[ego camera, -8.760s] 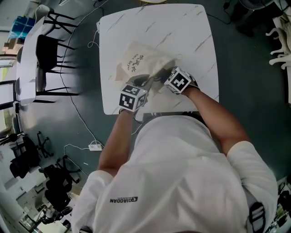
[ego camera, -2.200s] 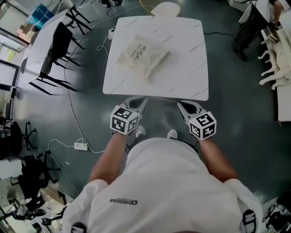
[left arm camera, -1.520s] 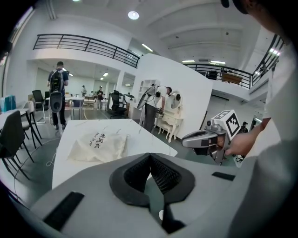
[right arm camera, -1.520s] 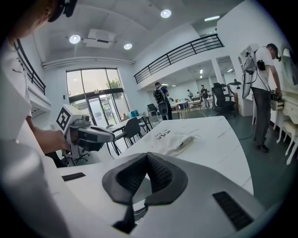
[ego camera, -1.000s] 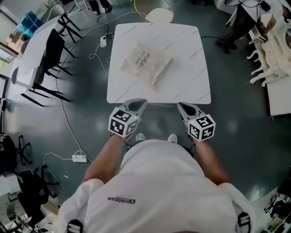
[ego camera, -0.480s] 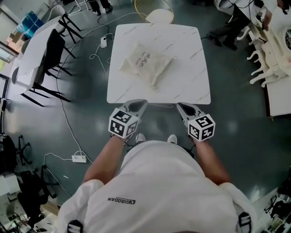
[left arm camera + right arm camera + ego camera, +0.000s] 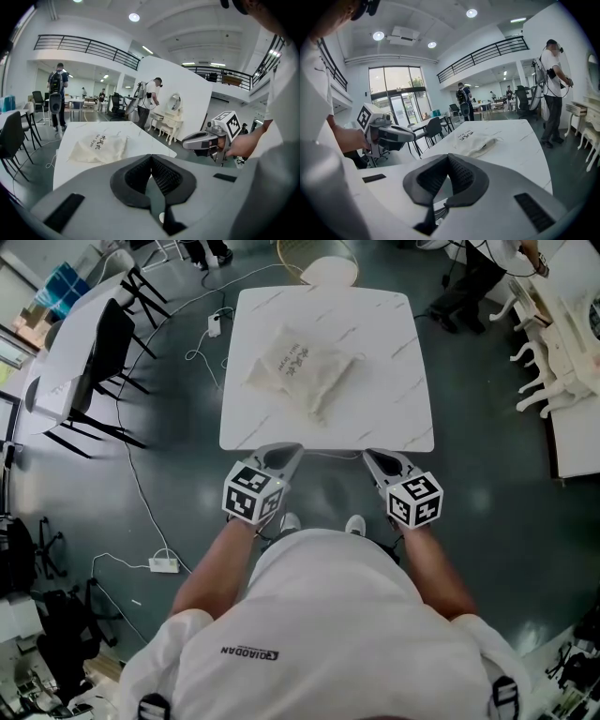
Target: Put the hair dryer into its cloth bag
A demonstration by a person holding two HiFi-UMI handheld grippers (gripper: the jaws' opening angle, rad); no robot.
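On the table (image 7: 394,399), the bag (image 7: 302,367) lies bulging, at twelve o'clock from my left claw (image 7: 284,454) and eleven o'clock from my right claw (image 7: 380,458), well apart from both. Both claws hang off the near edge, jaws fully closed, gripping nothing.

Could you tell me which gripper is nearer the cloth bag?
Left. The left gripper is at the table edge, facing the cloth bag; the right gripper is farther right.

White marble-patterned table (image 7: 394,381), black chairs (image 7: 103,343) to its left, power strip (image 7: 161,565) on grey floor (image 7: 487,502)
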